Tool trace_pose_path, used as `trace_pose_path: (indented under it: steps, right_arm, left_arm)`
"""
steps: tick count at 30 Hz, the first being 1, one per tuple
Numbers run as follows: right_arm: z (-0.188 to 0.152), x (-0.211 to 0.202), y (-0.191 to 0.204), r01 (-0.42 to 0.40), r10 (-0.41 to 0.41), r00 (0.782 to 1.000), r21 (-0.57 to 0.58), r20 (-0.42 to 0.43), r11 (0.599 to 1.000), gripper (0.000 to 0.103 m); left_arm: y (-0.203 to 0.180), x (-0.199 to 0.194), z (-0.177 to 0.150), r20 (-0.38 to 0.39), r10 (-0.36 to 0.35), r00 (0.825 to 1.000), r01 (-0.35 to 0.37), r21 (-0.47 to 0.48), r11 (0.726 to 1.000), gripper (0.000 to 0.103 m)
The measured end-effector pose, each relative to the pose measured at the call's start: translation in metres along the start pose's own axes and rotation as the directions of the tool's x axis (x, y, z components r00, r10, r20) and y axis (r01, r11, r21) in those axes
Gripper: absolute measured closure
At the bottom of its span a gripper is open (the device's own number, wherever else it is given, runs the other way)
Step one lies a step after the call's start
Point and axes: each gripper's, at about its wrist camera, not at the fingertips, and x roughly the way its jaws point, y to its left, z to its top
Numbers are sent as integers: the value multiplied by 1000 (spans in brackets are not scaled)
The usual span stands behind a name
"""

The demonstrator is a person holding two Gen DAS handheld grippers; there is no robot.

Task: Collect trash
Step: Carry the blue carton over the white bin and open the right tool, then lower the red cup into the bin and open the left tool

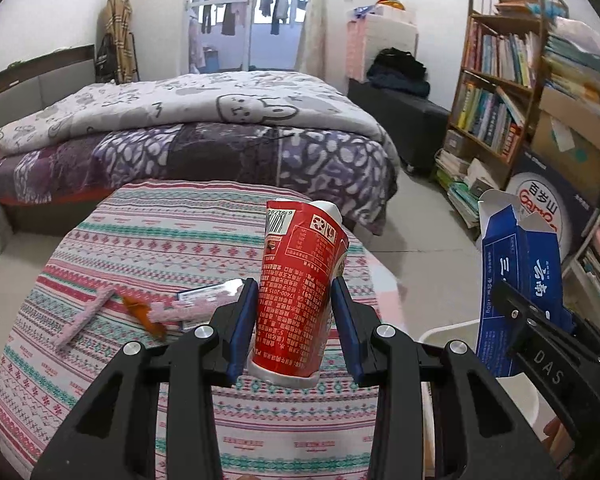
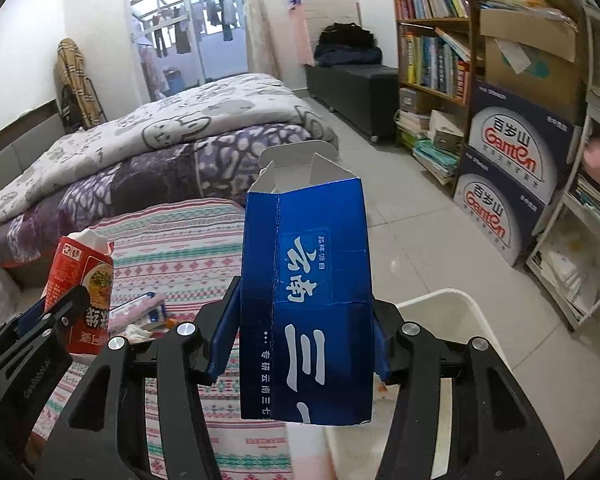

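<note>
Carry step: left gripper (image 1: 294, 324) clamps the crushed red paper noodle cup (image 1: 298, 280) above the patterned cloth counter (image 1: 140, 240). Right gripper (image 2: 302, 336) clamps the opened blue cardboard carton (image 2: 304, 300) beside the white plastic bin (image 2: 460, 312). Next, likely: centre each over the bin, then release.

The red cup (image 1: 300, 292) is printed paper with a slight sheen, crumpled at its white rim. The blue carton (image 2: 304, 312) is glossy card, creased, with a plain white matt inside at its open flaps. Each claw, left (image 1: 296, 320) and right (image 2: 302, 328), is matt black plastic with bright metal screw heads and blue rubbery-looking pads. The tabletop (image 1: 140, 248) wears a woven, patterned cloth, matt and soft. To its right the white bin (image 2: 452, 312) looks like smooth plastic. The far bed (image 1: 220, 128) carries fleecy quilts; the floor (image 2: 440, 240) is smooth pale tile. The bookshelf (image 1: 496, 80) on the right is wood.
</note>
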Motion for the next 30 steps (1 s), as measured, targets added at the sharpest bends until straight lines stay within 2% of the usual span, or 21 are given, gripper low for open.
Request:
trace_pose_path:
  steps: [12,17,27,28,30]
  right_arm:
    - [2,2,-51,77,-75,997,71,-25,995,52]
    - [3,2,-72,102,-98,994,112,-39,988,52]
    - [6,-3,-106,144,-139,990,184,-41,972,52]
    - [7,-4,-109,149,-144,989,187,-37,971,50]
    - [7,-7,-116,167,-165,986,204,-27,964,39]
  left_arm:
    - [-51,10,-8,-31,-91,995,93,74,993,65]
    - [-75,16,-13,-61,-150,987,155,101,983,65]
    - [-115,25,-26,-111,-215,970,231,150,961,65]
    - [-116,26,-27,-114,-219,969,235,152,960,65]
    - [-123,29,-29,-127,-230,965,248,154,956,65]
